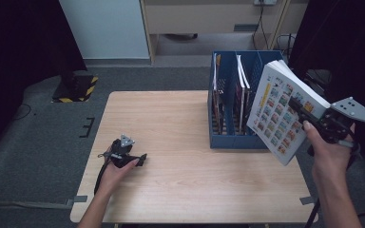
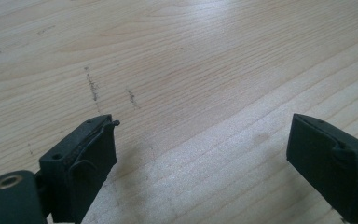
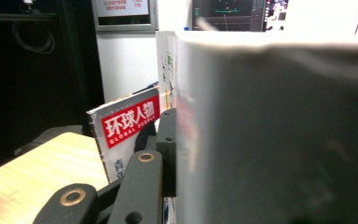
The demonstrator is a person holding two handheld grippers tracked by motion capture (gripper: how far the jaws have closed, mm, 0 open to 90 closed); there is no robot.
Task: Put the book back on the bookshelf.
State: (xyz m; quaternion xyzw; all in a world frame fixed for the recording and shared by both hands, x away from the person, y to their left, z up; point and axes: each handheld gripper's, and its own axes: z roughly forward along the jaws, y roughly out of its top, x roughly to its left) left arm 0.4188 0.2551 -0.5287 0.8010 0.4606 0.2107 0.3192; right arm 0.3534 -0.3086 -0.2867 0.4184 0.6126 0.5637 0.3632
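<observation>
In the high view, the right gripper pinches a thick white book with rows of small colored pictures, tilted in the air beside the blue file rack; the left gripper rests on the pale wooden tabletop. In the left gripper view, its black jaws stand spread over bare wood grain. In the right gripper view, the blurred book hides one jaw; a magazine reads "GLOBAL PEOPLE".
</observation>
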